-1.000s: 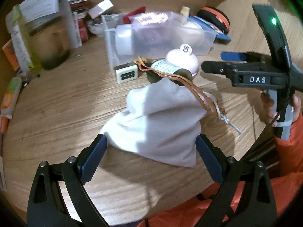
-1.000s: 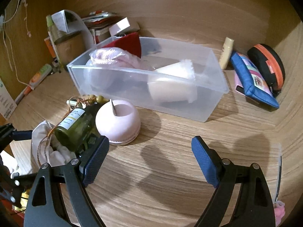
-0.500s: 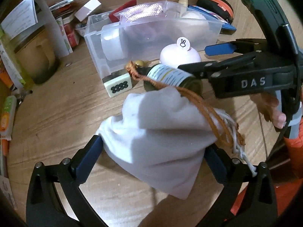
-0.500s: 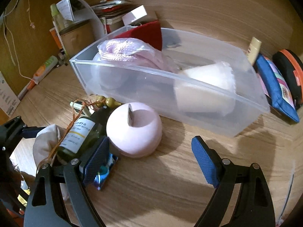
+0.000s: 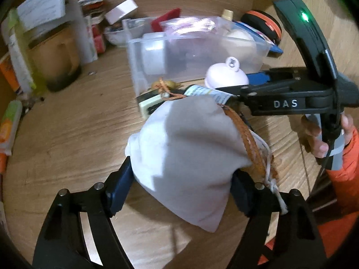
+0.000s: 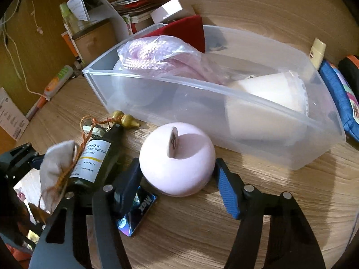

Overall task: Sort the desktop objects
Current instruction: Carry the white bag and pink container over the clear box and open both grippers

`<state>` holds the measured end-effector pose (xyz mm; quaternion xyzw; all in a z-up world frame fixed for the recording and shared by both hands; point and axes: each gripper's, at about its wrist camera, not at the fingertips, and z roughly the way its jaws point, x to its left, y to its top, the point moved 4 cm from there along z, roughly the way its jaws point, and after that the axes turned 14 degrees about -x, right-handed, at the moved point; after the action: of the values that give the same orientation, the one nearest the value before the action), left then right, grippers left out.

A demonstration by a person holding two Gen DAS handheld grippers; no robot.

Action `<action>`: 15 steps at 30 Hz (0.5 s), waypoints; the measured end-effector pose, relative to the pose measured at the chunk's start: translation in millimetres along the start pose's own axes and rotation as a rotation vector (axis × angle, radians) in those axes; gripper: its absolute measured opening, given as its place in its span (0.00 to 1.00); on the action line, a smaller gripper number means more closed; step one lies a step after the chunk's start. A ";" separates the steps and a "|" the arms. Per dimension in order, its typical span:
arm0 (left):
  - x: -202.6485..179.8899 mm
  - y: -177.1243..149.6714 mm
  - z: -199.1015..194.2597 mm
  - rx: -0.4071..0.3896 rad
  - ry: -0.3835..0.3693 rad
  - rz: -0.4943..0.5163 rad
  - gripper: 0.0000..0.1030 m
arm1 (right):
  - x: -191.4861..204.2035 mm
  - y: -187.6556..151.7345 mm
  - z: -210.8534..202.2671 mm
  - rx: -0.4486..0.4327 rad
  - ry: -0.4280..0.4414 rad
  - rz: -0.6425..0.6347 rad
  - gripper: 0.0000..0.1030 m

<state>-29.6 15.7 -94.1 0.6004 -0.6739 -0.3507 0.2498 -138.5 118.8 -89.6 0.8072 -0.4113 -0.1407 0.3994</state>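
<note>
At the left, the left tool (image 5: pixel 181 190) was clamped on the white cloth pouch (image 5: pixel 186 157), its blue pads pressed into both sides of the fabric; whether the pouch was clear of the counter (image 5: pixel 67 139) I cannot tell. The pouch's orange drawstring (image 5: pixel 246 143) trailed over toward the right side. Beside it lay the dark green pump bottle (image 6: pixel 94 159) on its side, neck pointing at the clear plastic bin (image 6: pixel 224 103). Further right, the right tool (image 6: pixel 177 177) had its fingers apart around the pink dome-shaped object (image 6: pixel 177 159), pads close to or just touching its flanks, not visibly squeezing. A shiny foil packet (image 6: pixel 136 210) lay under the left finger of that tool.

The step in hand looked like gathering loose items for the bin, which already held a bagged pink rope and a white cup. Next would likely call for closing the right tool on the dome, then carrying both items over the bin's near wall.
</note>
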 end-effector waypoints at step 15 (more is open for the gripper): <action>49.4 18.4 -59.4 -0.128 0.221 -0.082 0.71 | -8.0 3.3 -35.0 -0.088 0.006 0.045 0.59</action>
<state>-3.9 -42.6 -46.7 0.6453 -0.5932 -0.3346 0.3460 -125.8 142.4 -65.4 0.7800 -0.4213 -0.1471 0.4388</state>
